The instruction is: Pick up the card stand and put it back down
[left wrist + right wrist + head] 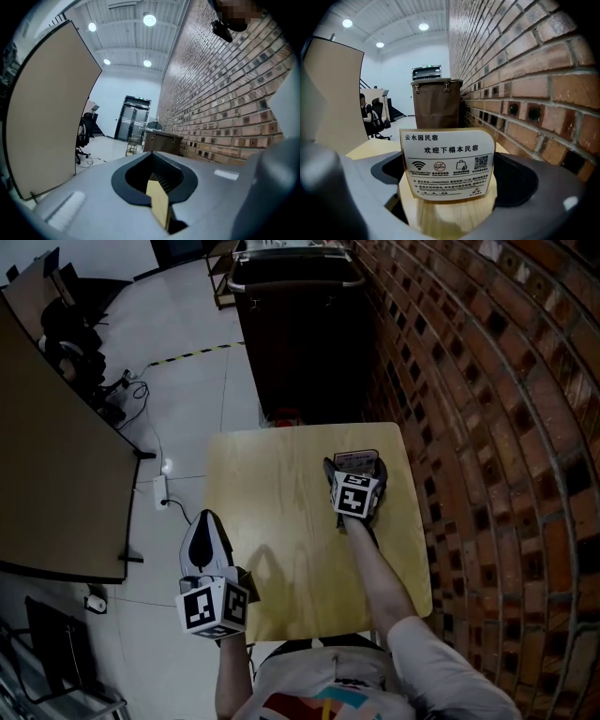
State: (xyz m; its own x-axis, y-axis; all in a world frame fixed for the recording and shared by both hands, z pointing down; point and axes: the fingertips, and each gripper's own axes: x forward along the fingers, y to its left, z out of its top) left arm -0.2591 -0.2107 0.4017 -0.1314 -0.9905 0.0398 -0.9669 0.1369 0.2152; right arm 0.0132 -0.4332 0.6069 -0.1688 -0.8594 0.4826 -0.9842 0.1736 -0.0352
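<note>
- The right gripper (355,468) clamps both jaws on the wooden base of the card stand (448,161), keeping the printed card clear, at the 1 o'clock corner of the wooden table (272,521), beside the brick wall (487,427).
- Whether the base touches the tabletop cannot be told.
- The left gripper (207,519), jaws together and empty, hangs off the 8 o'clock edge, seemingly parked out of the way.

head view looks steeply down; gripper views share brick wall (225,93).

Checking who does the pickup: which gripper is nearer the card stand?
Right. The right gripper has the card stand between its jaws; the left gripper hangs by the table's left edge.
</note>
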